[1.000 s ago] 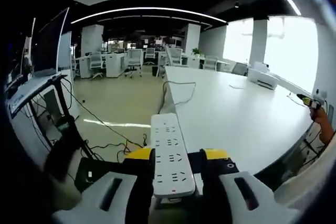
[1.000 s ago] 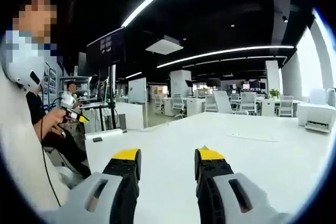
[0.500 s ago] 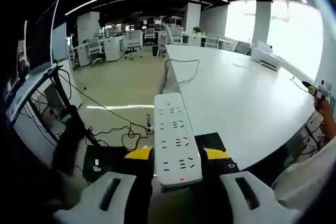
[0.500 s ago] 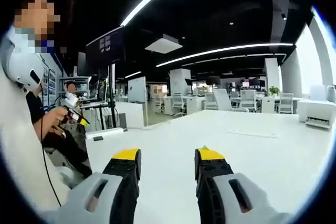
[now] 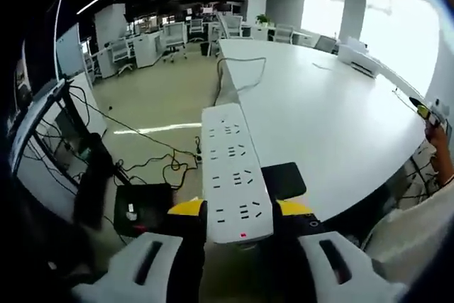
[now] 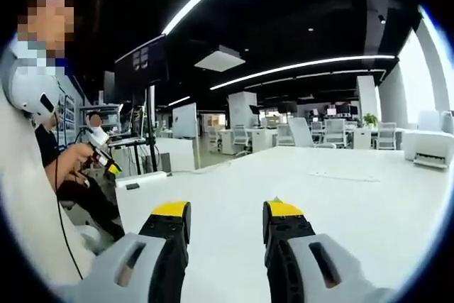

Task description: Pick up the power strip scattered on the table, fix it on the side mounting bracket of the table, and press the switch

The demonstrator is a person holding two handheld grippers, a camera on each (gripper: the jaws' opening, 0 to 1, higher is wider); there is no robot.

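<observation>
In the left gripper view, a tangle of cables lies on the floor left of the table. Right of them, the left gripper is clamped on the near end of the power strip, its yellow-tipped jaws pressing the two long sides. The strip is held off the table, socket face up, its far end pointing along the table's side edge and its red switch light just above the jaws. A dark, flat thing pokes out from under the strip on its right, against the table edge; whether it is the mounting bracket I cannot tell. Far right, a hand shows at the table's rim.

In the right gripper view, a seated person is at the table's left; right of them, the right gripper hovers over the bare tabletop with its jaws parted and nothing between them.

The strip appears to be on its way to the bracket. To do this well, keep it level and parallel to the table edge, seat it squarely before letting go, and leave the switch end reachable.
</observation>
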